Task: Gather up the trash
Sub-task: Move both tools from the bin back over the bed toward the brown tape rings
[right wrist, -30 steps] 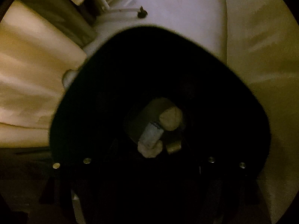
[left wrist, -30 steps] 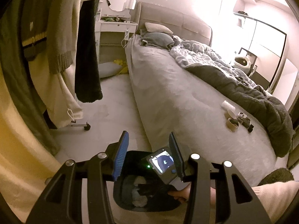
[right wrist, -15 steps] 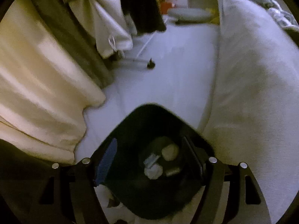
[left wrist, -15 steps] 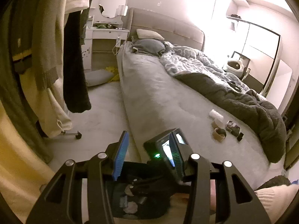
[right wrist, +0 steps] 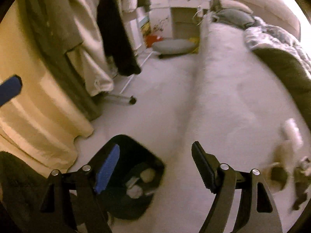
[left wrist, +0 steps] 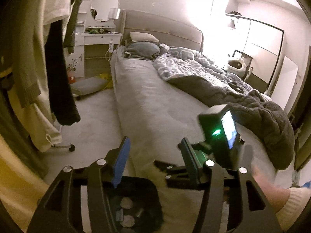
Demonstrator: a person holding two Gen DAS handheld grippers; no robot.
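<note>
The right gripper [right wrist: 155, 167], jaws wide and empty, has lifted out of the black bin [right wrist: 134, 182] (wads [right wrist: 147, 174] now inside) toward the bed's remaining trash [right wrist: 287, 155]. The left gripper [left wrist: 153, 161] hovers open, holding nothing.

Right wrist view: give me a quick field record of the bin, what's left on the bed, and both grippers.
bin: black plastic trash bin on the floor beside the bed, holding pale crumpled scraps
remaining trash: blurred pale and dark scraps on the grey bed sheet, far right
right gripper: open, empty, above the bin's edge and the bed side
left gripper: open, empty
blur: strong in the right wrist view
</note>
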